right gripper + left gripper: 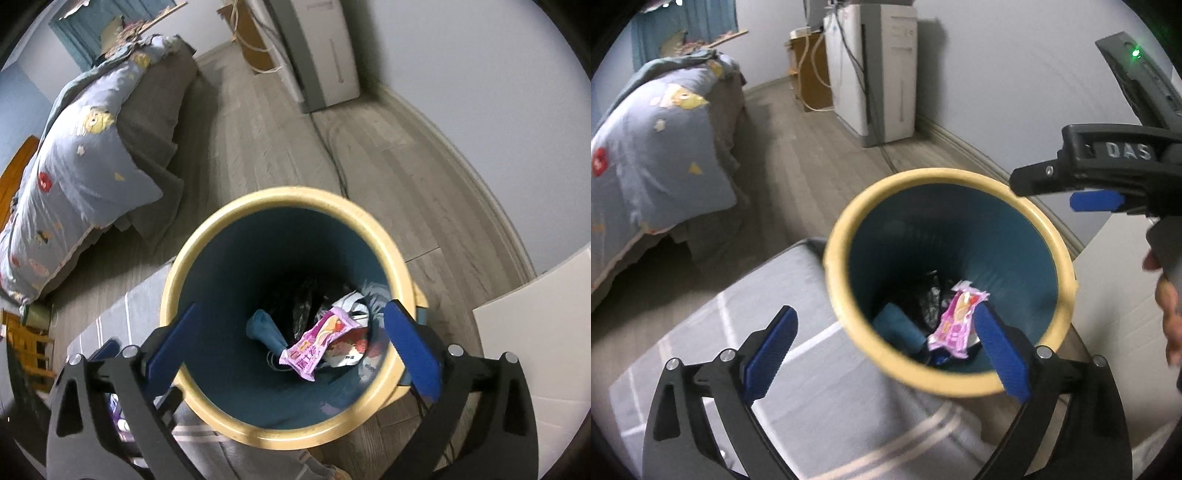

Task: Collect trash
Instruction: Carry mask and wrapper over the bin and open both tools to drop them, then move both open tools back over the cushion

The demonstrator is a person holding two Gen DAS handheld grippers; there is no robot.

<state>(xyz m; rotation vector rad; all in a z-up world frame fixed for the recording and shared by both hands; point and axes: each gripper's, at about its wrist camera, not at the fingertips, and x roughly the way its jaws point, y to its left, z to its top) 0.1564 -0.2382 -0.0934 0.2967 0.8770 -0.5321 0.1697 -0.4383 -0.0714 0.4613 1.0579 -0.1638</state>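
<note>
A blue trash bin with a cream rim (960, 173) stands on the floor; it also shows in the right wrist view (284, 194). Inside lie a pink snack wrapper (955, 325) (317, 343), a blue cloth-like item (897, 325) (264, 328) and dark and white wrappers (351, 347). My left gripper (886, 347) is open and empty at the bin's near rim. My right gripper (291, 339) is open and empty, straight above the bin's mouth. The right gripper also shows at the right edge of the left wrist view (1097, 177).
A grey rug with white stripes (820, 398) lies under the bin's near side. A bed with a blue patterned quilt (653, 147) (77, 173) is at the left. A white appliance (879, 70) with cables and a wooden cabinet (809, 74) stand by the far wall. A white board (535, 332) is at the right.
</note>
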